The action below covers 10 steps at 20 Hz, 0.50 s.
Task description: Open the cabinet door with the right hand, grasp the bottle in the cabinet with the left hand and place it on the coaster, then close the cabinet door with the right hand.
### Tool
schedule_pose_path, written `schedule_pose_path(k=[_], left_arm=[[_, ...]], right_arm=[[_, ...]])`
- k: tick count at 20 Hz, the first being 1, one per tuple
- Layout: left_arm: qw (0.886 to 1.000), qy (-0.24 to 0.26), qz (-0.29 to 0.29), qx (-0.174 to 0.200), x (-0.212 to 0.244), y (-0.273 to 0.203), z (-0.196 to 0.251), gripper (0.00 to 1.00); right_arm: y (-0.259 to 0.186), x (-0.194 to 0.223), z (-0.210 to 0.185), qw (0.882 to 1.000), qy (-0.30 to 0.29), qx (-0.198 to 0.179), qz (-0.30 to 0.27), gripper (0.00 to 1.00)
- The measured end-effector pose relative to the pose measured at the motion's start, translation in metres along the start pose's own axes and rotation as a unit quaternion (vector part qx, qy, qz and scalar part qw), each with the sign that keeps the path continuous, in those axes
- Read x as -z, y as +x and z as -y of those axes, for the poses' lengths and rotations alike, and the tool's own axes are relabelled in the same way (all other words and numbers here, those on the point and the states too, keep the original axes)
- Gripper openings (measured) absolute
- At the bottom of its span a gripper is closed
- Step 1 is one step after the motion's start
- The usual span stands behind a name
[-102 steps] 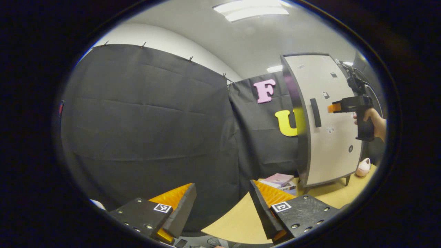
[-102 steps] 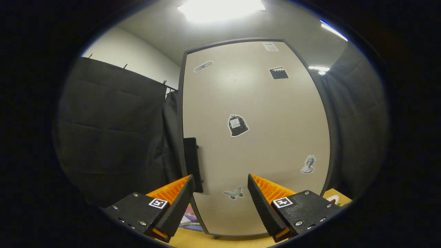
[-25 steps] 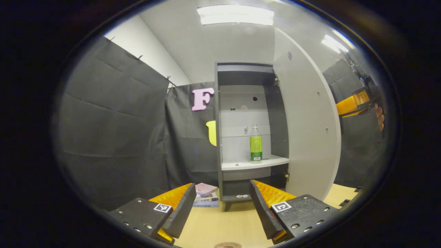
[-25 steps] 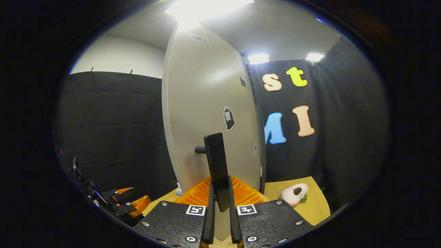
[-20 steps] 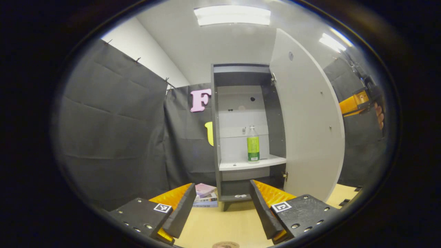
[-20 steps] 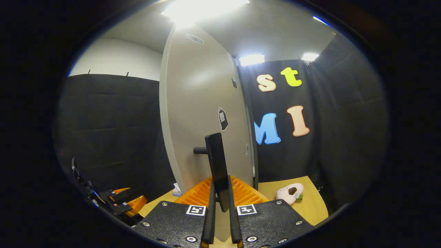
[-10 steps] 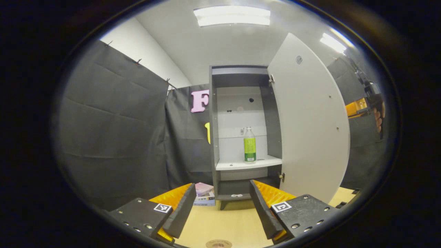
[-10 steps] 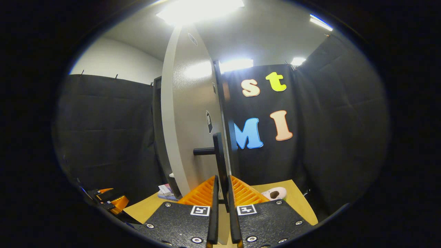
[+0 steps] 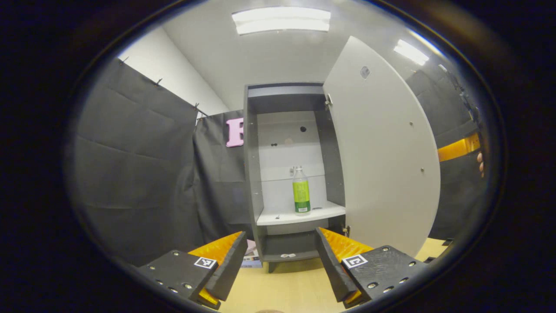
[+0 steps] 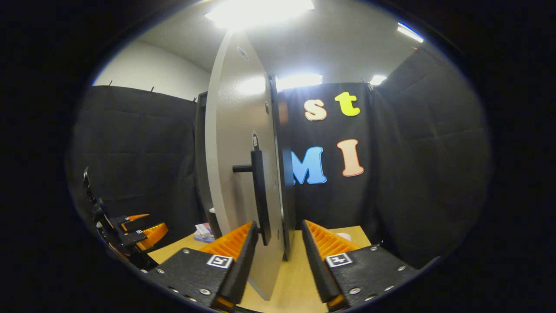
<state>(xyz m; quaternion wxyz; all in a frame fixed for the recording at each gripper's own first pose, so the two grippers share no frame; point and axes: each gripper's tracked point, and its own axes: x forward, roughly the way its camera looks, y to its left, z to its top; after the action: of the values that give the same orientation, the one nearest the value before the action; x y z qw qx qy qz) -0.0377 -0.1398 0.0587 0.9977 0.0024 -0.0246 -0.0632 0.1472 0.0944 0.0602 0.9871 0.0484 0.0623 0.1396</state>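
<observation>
Left gripper view: bottle [image 9: 301,191] on shelf, well beyond spread left gripper [image 9: 280,261]; right gripper [image 10: 274,256] spread.

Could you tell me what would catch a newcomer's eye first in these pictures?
Probably the green-labelled bottle, standing upright and alone on the pale shelf of the open cabinet. Next, the big door swung wide on its right, with the right tongs open just below its dark handle.
</observation>
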Motion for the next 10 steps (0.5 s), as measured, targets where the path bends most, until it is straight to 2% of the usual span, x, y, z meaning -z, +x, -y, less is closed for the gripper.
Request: schedule_pose_path(k=[1, 2, 10], left_arm=[[1.0, -0.004, 0.0, 0.008, -0.001, 0.011, 0.005, 0.89], [1.0, -0.008, 0.0, 0.015, -0.003, 0.022, 0.007, 0.92], [0.996, -0.044, 0.0, 0.076, -0.011, 0.122, 0.027, 0.89]], right_arm=[[-0.005, 0.003, 0.007, 1.0, -0.004, 0.017, 0.003, 0.88], [-0.009, 0.004, 0.015, 0.999, -0.007, 0.034, 0.005, 0.95], [-0.027, 0.016, 0.071, 0.989, 0.005, 0.149, 0.002, 0.96]])
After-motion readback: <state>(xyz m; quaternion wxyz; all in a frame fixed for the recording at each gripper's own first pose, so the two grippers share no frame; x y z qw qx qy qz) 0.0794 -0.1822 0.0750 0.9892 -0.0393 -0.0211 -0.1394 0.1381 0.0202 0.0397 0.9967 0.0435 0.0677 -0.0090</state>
